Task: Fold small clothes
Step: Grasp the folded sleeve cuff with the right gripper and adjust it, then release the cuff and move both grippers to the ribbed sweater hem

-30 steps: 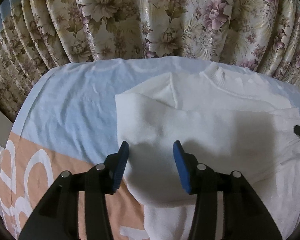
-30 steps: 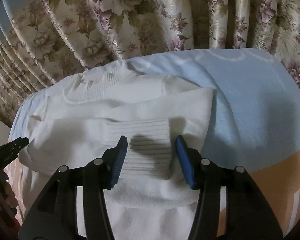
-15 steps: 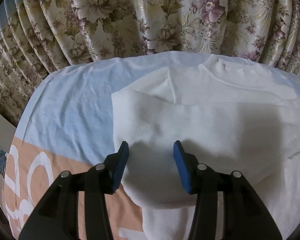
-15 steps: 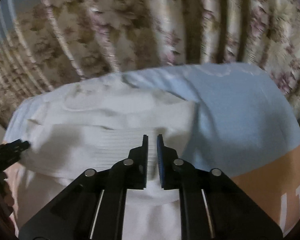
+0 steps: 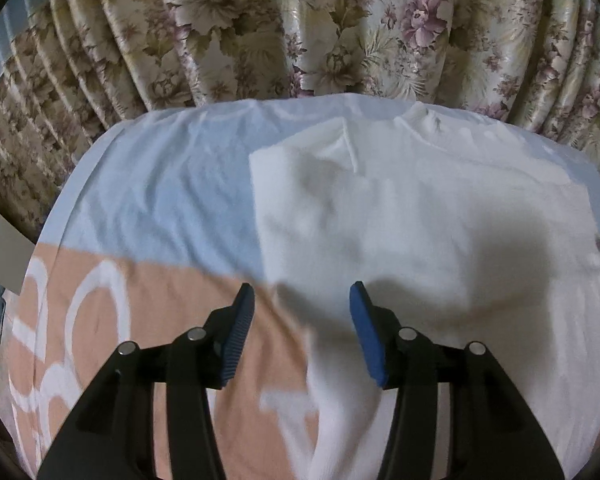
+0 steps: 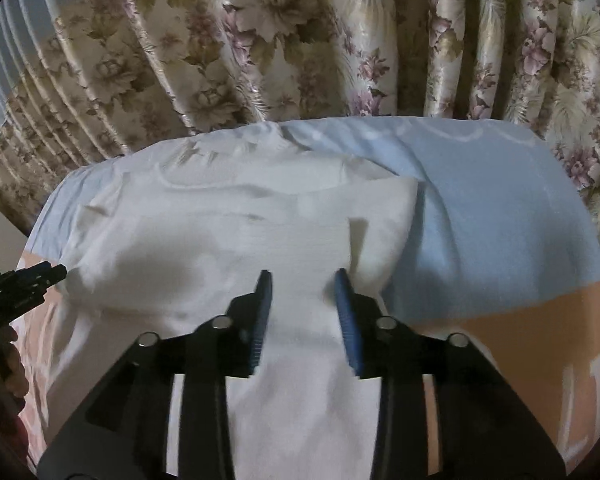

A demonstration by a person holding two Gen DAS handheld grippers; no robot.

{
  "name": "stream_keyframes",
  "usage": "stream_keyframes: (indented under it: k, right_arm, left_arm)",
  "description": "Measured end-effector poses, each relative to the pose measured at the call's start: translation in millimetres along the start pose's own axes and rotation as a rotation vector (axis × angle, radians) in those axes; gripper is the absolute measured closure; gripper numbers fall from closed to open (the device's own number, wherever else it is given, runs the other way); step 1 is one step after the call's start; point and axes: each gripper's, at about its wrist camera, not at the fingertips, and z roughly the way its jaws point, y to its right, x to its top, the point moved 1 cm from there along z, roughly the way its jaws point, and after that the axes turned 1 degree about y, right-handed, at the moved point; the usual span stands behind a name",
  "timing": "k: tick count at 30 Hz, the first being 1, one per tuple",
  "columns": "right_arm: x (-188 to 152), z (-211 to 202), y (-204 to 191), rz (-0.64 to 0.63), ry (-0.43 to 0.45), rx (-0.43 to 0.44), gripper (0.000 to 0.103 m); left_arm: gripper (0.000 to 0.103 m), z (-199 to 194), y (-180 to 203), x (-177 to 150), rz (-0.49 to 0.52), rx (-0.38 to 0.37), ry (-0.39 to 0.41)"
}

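Observation:
A white knit sweater lies on the bed with both sleeves folded in across its body; its collar points toward the curtain. My left gripper is open and empty, hovering over the sweater's lower left edge. In the right wrist view the sweater shows a ribbed cuff lying on its right part. My right gripper is open and empty, just above the sweater near that cuff. The left gripper's tip shows at the left edge of the right wrist view.
The bed cover is light blue at the far part and peach with white letters near me. A floral curtain hangs close behind the bed. The bed's right part is bare blue cover.
My right gripper shut half a second ago and has now opened again. My left gripper stayed open and pulled back toward the sweater's lower left edge.

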Motion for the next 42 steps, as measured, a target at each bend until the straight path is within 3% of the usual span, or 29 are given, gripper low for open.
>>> stream_keyframes:
  k: [10, 14, 21, 29, 37, 42]
  right_arm:
    - [-69.5, -56.6, -18.9, -0.014, -0.024, 0.119, 0.051]
    - [-95.7, -73.8, -23.8, -0.001, -0.024, 0.171, 0.044]
    - [-133.4, -93.9, -31.5, 0.014, -0.029, 0.195, 0.038]
    - [-153.3, -109.9, -48.1, -0.005, -0.022, 0.175, 0.032]
    - [-164.6, -122.3, -51.5, -0.008, -0.001, 0.151, 0.013]
    - [-171.4, -125.2, -48.2, 0.017, -0.009, 0.145, 0.008]
  left_arm:
    - [0.043, -52.7, -16.0, -79.9, -0.048, -0.087, 0.004]
    - [0.032, -73.8, -10.6, -100.5, -0.031, -0.066, 0.019]
    - [0.022, -93.4, 4.5, -131.6, -0.013, -0.045, 0.013]
    - [0.017, -115.7, 20.7, -144.7, -0.014, -0.022, 0.054]
    - [0.01, -126.3, 28.7, -150.4, -0.001, 0.014, 0.069]
    - [0.009, -129.7, 25.9, -159.7, -0.003, 0.019, 0.077]
